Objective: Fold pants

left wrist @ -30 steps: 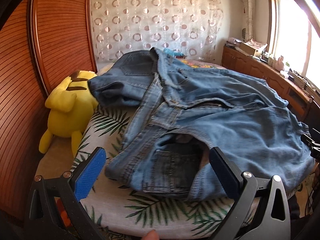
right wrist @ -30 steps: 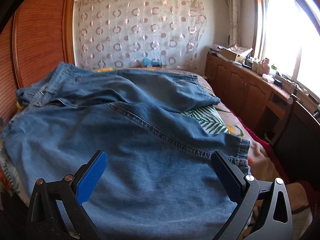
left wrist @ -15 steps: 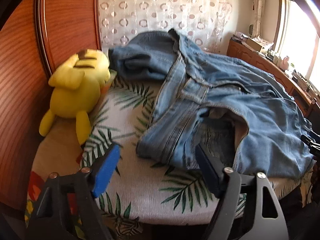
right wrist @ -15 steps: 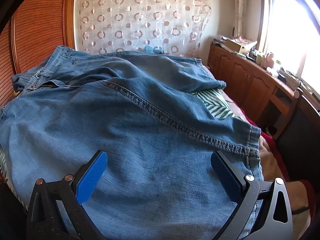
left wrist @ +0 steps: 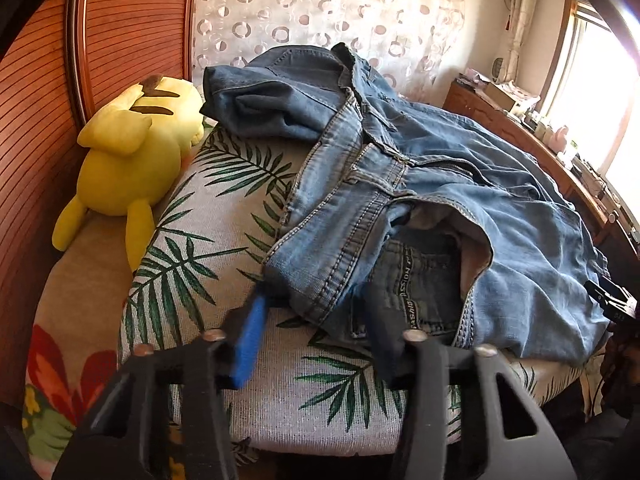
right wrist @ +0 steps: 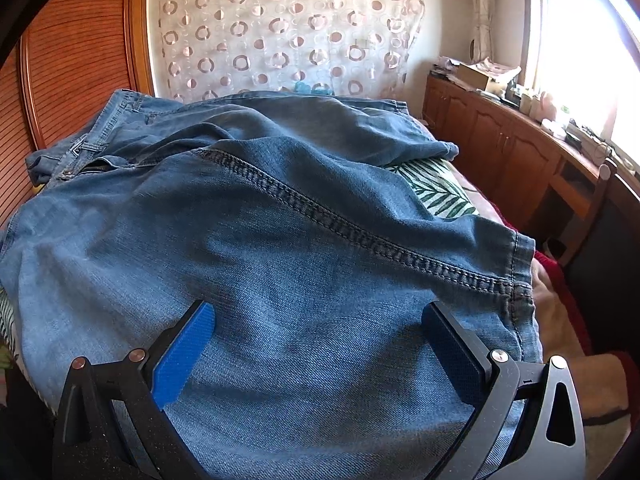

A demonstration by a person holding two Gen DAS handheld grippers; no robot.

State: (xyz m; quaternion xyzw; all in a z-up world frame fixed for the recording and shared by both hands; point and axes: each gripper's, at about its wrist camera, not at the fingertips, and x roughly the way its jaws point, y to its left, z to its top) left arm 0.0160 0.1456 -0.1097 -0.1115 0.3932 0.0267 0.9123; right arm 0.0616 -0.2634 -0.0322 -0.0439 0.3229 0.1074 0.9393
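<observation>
Between my left gripper's (left wrist: 316, 320) jaws sits the near corner of the jeans' (left wrist: 440, 208) waistband (left wrist: 320, 264), and that is the relation the coming move hangs on. Those jaws are closing with the denim corner between them; I cannot tell whether the pads are pressing on it yet, as the blue pad is blurred right at the cloth's edge. The jeans lie spread on the bed (left wrist: 224, 264), waist end at the left by the yellow plush toy (left wrist: 128, 160), legs running off to the right, so their long axis goes left to right across my view. One part lies bunched at the far side, near the patterned curtain.

My right gripper (right wrist: 320, 344) hovers over the leg end, jaws wide apart with a broad stretch of denim showing between them but nothing pinched. The leg hem (right wrist: 520, 280) lies just to its right, at the bed's edge. I judge the left hand to be the nearer to a hold; the right would need to shift right to take the hem.
</observation>
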